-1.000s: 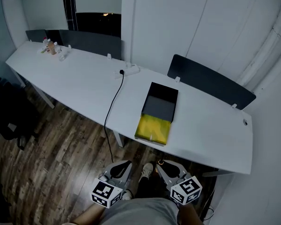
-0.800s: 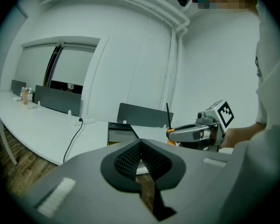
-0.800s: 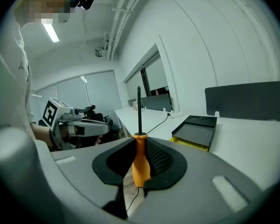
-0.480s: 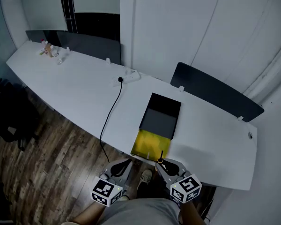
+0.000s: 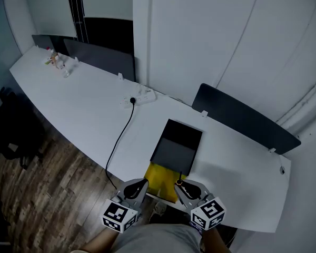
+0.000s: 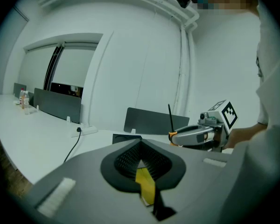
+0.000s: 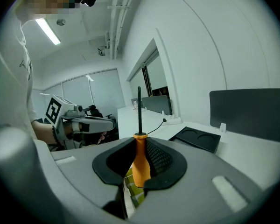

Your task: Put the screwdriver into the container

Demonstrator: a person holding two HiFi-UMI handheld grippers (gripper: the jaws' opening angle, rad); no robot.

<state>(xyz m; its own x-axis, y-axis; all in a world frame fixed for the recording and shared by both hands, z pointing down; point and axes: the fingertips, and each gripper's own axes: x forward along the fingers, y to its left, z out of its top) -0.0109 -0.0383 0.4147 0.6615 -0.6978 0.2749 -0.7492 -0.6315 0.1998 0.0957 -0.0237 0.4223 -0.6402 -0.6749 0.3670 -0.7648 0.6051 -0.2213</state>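
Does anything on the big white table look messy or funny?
Only a little. The black cable from the power strip trails across the table and dangles over its near edge to the floor. Nothing looks spilled or broken.

Container (image 5: 175,152) on table (image 5: 79,104) (near edge); power strip (image 5: 138,97) behind-left.

The head camera looked steeply down from high above the white table (image 5: 84,104). Each gripper camera sat low, close behind its own jaws, facing across it; all three shared the black tray (image 5: 175,151).
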